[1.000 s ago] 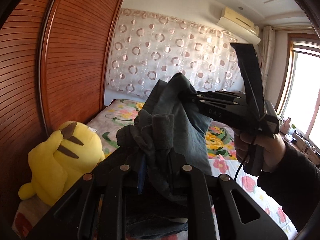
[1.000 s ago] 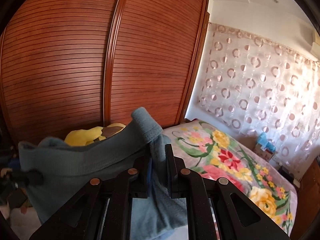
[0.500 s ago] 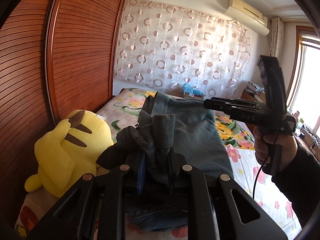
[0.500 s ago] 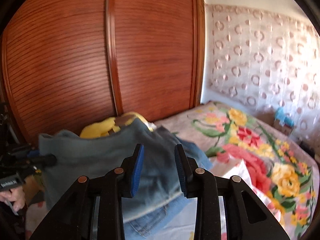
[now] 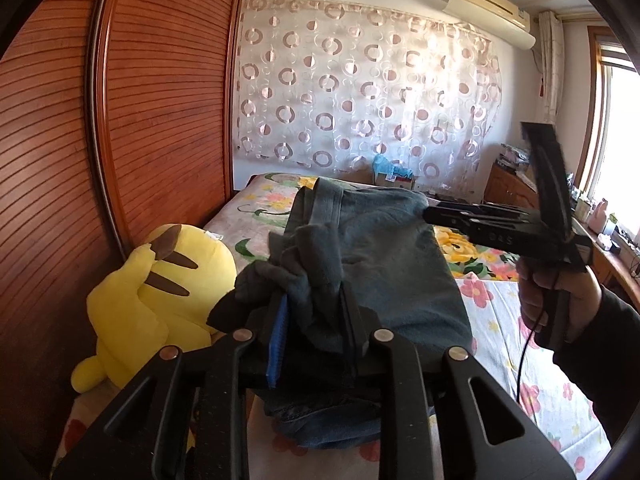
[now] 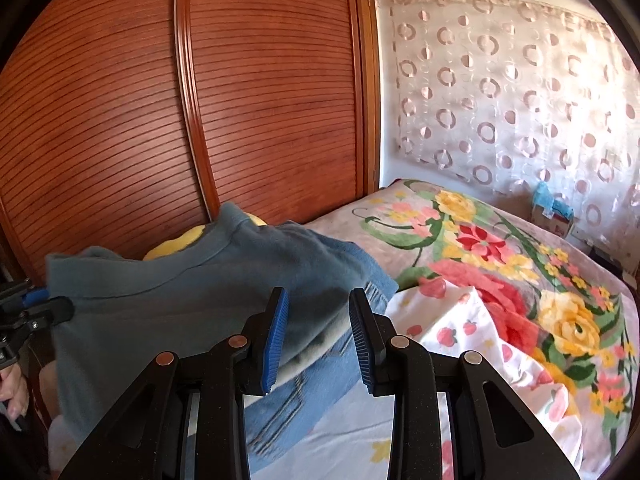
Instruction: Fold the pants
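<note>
The pants (image 5: 384, 264) are blue-grey, fleece-lined jeans, folded over in a stack on the bed. My left gripper (image 5: 312, 316) is shut on a bunched corner of the pants and holds it above the stack. In the right wrist view the pants (image 6: 192, 304) spread to the left, with denim showing underneath. My right gripper (image 6: 318, 332) is open and empty, its blue pads (image 6: 276, 332) just over the pants' edge. It also shows in the left wrist view (image 5: 436, 214), beside the far corner of the pants.
A yellow plush toy (image 5: 156, 292) sits at the left against the wooden wardrobe doors (image 6: 200, 100). The bed has a floral blanket (image 6: 500, 256) and a white printed sheet (image 6: 472, 332). A curtain (image 5: 360, 92) hangs behind the bed; a dresser (image 5: 520, 184) stands right.
My right gripper has opened and let go of the pants' corner. The fabric has dropped onto the stack. My left gripper has lowered, still holding its corner.
</note>
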